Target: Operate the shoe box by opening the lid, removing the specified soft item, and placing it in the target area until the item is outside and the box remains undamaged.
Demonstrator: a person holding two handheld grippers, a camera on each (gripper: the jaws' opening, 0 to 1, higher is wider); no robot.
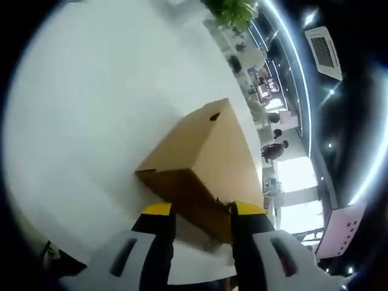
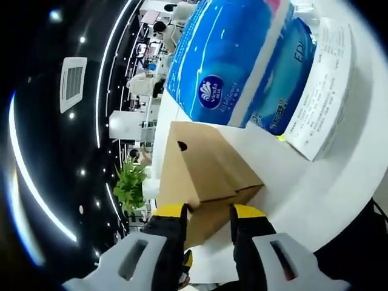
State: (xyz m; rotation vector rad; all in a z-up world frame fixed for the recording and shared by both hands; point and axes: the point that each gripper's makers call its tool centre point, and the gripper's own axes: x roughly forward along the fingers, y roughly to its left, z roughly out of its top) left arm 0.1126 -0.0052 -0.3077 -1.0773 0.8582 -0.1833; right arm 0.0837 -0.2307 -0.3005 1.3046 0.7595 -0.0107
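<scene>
A closed brown cardboard shoe box (image 1: 203,157) lies on the white table (image 1: 91,121), with a small round hole in its far end. In the left gripper view, my left gripper (image 1: 203,210) stands open just over the box's near lower edge, its yellow-tipped fingers (image 1: 159,210) spread to either side. In the right gripper view the same box (image 2: 206,170) shows from its other end, lid down. My right gripper (image 2: 209,212) is open at that end's near edge. The soft item is hidden inside the box.
Blue plastic-wrapped tissue packs (image 2: 233,60) and a white printed pack (image 2: 327,91) stand on the table just beyond the box. A green plant (image 2: 130,185) sits at the table's far end. Office desks and people (image 1: 270,115) are in the background.
</scene>
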